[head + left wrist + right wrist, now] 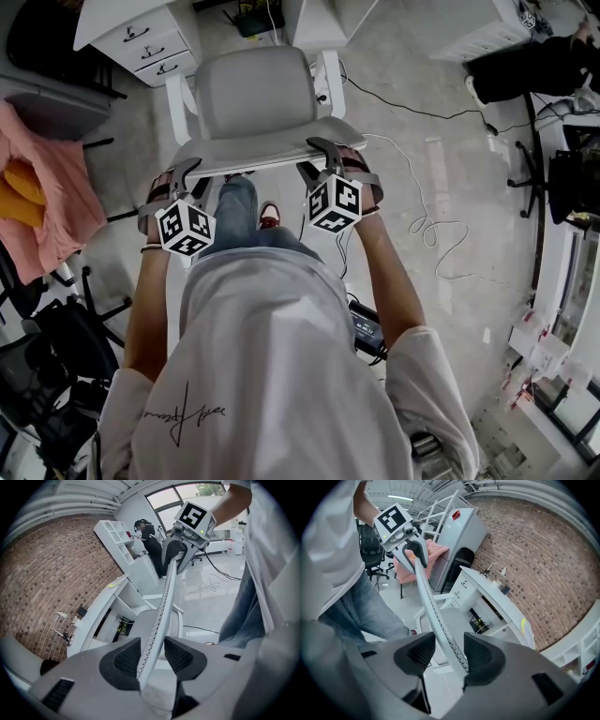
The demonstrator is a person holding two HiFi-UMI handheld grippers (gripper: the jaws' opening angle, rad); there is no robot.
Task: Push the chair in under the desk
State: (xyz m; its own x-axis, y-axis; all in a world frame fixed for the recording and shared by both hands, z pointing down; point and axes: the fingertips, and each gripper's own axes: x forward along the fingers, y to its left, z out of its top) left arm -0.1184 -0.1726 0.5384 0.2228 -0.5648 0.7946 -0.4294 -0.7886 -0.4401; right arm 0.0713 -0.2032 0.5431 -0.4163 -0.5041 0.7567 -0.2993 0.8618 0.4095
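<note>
Grey-white, the chair (253,103) stands on the floor with its seat turned toward the white tabletop (499,599). It is close to the opening underneath but is not yet pushed in. A person stands right behind it, with a gripper at each end of the backrest's top edge (267,157).

The left gripper (190,171) stands wide, and its pads close on that edge, which fills the gap between them. The right gripper (319,161) is also wide. The edge lies against one of its pads and a slit shows beside the other, so this gripper straddles the edge loosely.

Left of the chair, a white drawer unit (150,42) has all three drawers shut, so whatever is in them is hidden. An open compartment (480,620) under the tabletop holds a small dark device with green on it. Small items on the tabletop are too tiny to name. A pink cloth (52,202) hangs at the far left.
</note>
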